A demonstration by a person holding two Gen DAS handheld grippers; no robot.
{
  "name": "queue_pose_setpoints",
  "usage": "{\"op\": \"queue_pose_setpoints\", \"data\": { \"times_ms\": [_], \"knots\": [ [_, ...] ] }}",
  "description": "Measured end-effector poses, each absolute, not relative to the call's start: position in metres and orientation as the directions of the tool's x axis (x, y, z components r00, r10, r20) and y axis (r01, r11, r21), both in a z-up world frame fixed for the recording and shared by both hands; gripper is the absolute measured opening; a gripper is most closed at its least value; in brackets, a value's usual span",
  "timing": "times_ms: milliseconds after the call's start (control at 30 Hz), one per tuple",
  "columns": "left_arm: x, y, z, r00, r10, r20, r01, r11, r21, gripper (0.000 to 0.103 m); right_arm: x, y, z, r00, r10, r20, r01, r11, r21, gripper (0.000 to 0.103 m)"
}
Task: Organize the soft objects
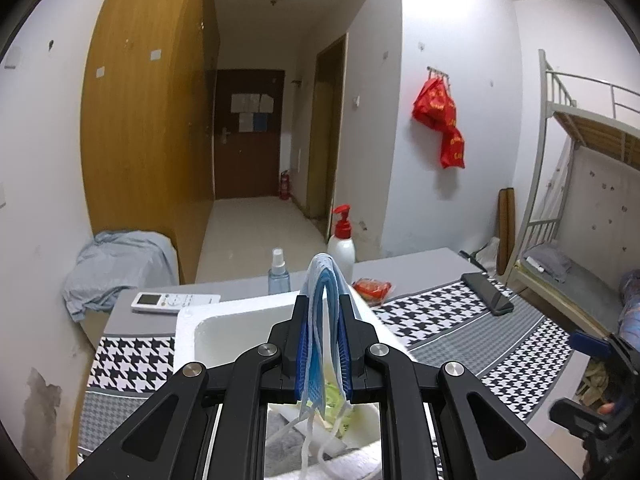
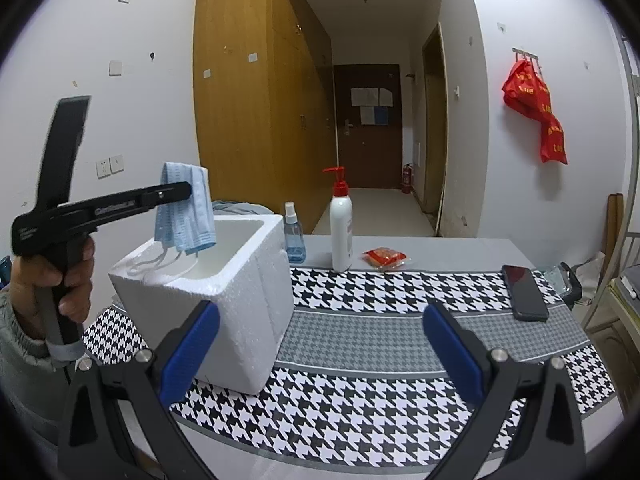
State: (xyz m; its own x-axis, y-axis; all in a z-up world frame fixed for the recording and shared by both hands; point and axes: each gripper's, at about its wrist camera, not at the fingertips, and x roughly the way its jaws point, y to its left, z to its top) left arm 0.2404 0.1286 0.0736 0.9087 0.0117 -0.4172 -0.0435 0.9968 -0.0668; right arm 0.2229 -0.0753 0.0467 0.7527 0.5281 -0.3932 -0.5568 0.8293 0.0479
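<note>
My left gripper point(image 1: 325, 300) is shut on a folded blue face mask point(image 1: 323, 320). It holds the mask above the open white foam box point(image 1: 188, 320), with the ear loops hanging into the box. In the right wrist view the same gripper point(image 2: 188, 192) and mask point(image 2: 186, 216) hang over the box point(image 2: 240, 300) at the table's left. A grey cloth and a green item lie inside the box. My right gripper point(image 2: 320, 344) is open and empty, low over the houndstooth table mat point(image 2: 380, 292), right of the box.
Behind the box stand a small blue spray bottle point(image 2: 294, 236) and a white pump bottle point(image 2: 341, 232). A red packet point(image 2: 385, 258) and a black phone point(image 2: 525, 292) lie on the mat. A remote point(image 1: 174, 301) lies at the back left. A bunk bed point(image 1: 580, 200) stands at the right.
</note>
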Motion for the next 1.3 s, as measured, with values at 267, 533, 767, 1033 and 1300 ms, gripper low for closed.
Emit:
{"op": "queue_pose_setpoints", "data": {
  "times_ms": [267, 533, 767, 1033, 1300],
  "knots": [
    [0.255, 0.137, 0.062, 0.89, 0.042, -0.454, -0.08, 0.995, -0.064, 0.014, 0.214, -0.074, 0.042, 0.754, 0.524, -0.397, -0.557, 0.829, 0.037, 0.103],
    [0.259, 0.139, 0.055, 0.881, 0.076, -0.466, -0.113, 0.992, -0.051, 0.072, 0.214, -0.078, 0.04, 0.765, 0.503, -0.402, -0.533, 0.845, 0.043, 0.103],
    [0.238, 0.138, 0.064, 0.914, 0.118, -0.389, -0.149, 0.987, -0.052, 0.1, 0.212, -0.084, 0.039, 0.779, 0.479, -0.405, -0.504, 0.862, 0.05, 0.103],
    [0.214, 0.131, 0.072, 0.924, 0.082, -0.372, -0.116, 0.991, -0.07, 0.102, 0.201, -0.087, 0.04, 0.783, 0.477, -0.4, -0.502, 0.864, 0.047, 0.103],
    [0.195, 0.122, 0.08, 0.931, 0.096, -0.352, -0.122, 0.991, -0.052, 0.102, 0.19, -0.091, 0.046, 0.789, 0.482, -0.381, -0.504, 0.862, 0.048, 0.103]
  ]
}}
